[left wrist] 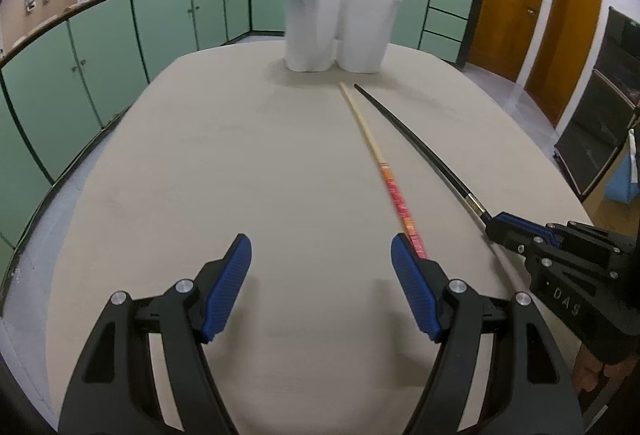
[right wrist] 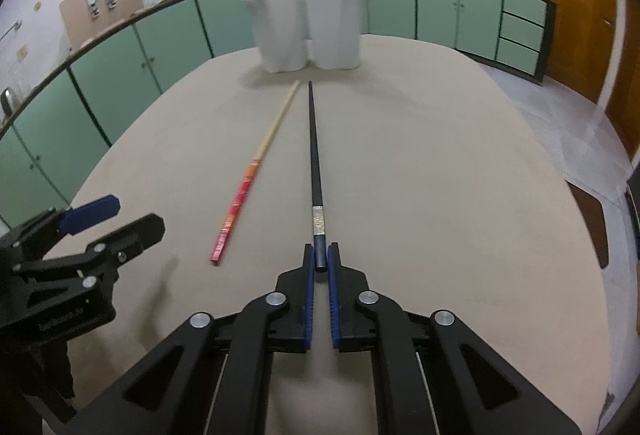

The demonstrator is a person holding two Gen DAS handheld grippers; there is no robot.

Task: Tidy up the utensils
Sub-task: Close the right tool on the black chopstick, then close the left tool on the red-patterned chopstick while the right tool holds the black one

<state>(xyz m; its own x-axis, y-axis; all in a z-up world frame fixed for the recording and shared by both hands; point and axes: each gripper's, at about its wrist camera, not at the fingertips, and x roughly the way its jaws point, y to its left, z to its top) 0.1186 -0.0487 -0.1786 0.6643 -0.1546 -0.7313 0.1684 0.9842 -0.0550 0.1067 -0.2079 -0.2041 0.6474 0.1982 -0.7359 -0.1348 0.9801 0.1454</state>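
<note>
Right gripper (right wrist: 320, 263) jaws clamped on the butt end of the long black chopstick (right wrist: 314, 155), tip pointing 12 o'clock at the white ceramic two-compartment utensil holder (right wrist: 310, 31). Left gripper (left wrist: 321, 287) jaws wide apart, holding nothing, above the beige counter (left wrist: 200, 175). Bamboo chopstick with red-orange patterned handle (right wrist: 256, 171) lies on the counter just beside the black one, at its 9 o'clock.

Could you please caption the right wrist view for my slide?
Right hand-held gripper clamps black chopstick beside red-handled chopstick.
</note>
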